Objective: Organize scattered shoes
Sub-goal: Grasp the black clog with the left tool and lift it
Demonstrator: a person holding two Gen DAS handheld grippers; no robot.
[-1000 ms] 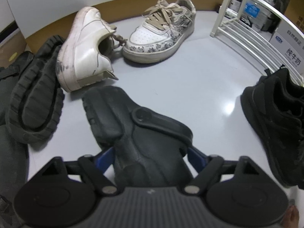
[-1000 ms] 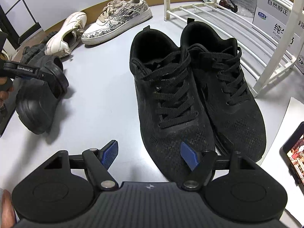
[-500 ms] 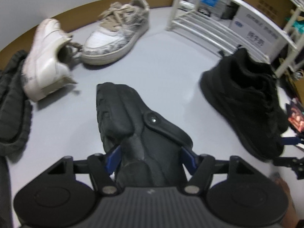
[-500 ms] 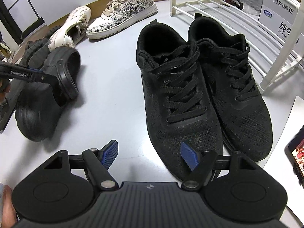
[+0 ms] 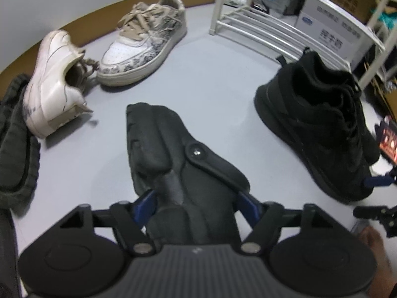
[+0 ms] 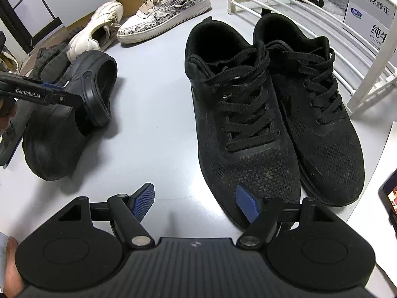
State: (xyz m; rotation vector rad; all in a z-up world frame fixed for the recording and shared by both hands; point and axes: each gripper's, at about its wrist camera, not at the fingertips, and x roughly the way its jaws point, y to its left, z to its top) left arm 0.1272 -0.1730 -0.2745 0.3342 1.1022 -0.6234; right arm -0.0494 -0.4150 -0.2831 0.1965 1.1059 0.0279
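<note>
Through the left wrist view, the left tongs (image 5: 194, 202) stay clamped on the black clog (image 5: 173, 154), now swung right so the black sneakers (image 5: 320, 129) sit nearer centre; its long axis runs away from the camera. From the right wrist view, the right tongs (image 6: 196, 200) hang apart over the grey surface (image 6: 158, 114), the clog's opening facing the sneakers, closer than before; the white rack (image 6: 297, 10) holds no shoes.

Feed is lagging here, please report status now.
Left gripper shut on black clog. Right gripper open, empty, by black sneakers. Floor between clog and sneakers bare.
</note>
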